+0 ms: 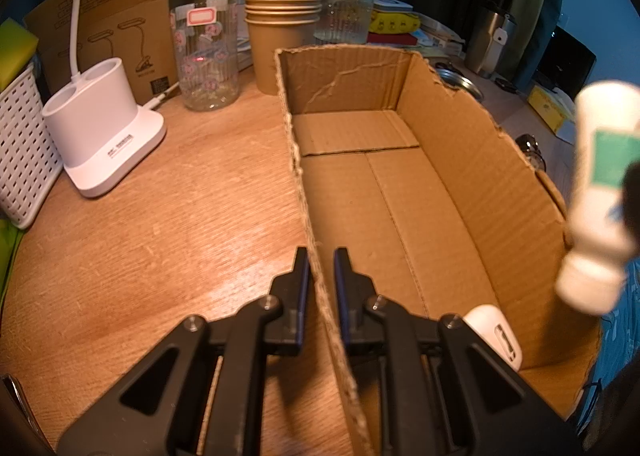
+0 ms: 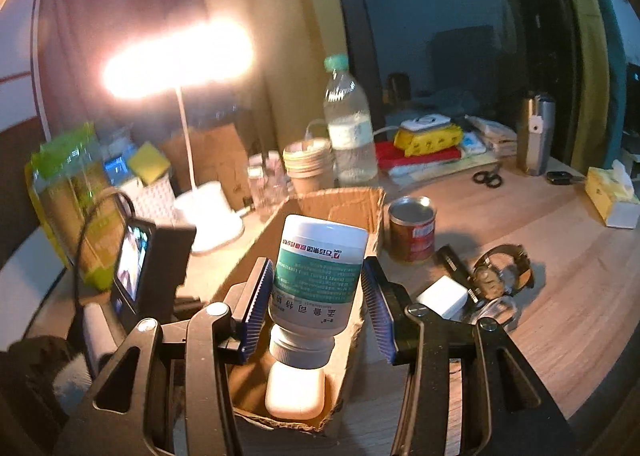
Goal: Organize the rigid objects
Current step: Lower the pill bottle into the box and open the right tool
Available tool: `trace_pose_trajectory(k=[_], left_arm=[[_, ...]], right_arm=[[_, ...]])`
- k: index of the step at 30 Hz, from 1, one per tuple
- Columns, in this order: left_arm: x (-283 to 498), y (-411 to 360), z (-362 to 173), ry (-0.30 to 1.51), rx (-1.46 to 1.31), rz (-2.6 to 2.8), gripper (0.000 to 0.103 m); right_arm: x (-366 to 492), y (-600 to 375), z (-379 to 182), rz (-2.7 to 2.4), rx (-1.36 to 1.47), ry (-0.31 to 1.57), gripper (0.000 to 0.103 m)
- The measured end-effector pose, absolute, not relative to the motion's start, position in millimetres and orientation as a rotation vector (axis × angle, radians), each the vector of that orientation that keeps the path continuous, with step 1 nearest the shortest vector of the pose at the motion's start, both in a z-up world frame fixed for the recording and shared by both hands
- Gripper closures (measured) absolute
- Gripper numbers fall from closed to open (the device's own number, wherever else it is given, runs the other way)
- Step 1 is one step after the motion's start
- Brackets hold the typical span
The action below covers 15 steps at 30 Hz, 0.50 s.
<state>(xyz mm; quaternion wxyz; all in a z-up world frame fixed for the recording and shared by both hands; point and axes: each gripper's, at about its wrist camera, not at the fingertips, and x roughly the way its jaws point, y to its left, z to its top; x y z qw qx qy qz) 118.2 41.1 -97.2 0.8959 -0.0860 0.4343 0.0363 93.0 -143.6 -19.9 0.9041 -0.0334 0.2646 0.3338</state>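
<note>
Resting surface: wooden bench (image 1: pixel 168 240) carrying everything.
Box: open brown cardboard box (image 1: pixel 460 176) on the bench; small white rounded case (image 2: pixel 295 392) inside at its near end.
Bottle: white plastic bottle with green label (image 2: pixel 318 280), inverted, cap down, above the case.
Right tool (image 2: pixel 318 296): blue pads against the bottle's sides, clamped.
Left tool (image 1: pixel 321 284): fingers straddling the box's left wall, slightly apart.

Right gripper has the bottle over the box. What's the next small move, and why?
Probably lower the right gripper straight down, then open. The bottle hangs upside down above the box, right over the white case on its floor, so shifting slightly toward the bare floor first may avoid landing on it. The left gripper already straddles the box wall, steadying it.
</note>
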Motion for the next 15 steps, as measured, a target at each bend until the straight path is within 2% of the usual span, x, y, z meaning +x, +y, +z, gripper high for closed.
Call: trace_pose_trajectory(k=[15], left_arm=[[118,41,-97,0.900,-0.178,0.075,0.090]], right_arm=[[86,-111,-47,0.600,-0.325,0.596,0.055]])
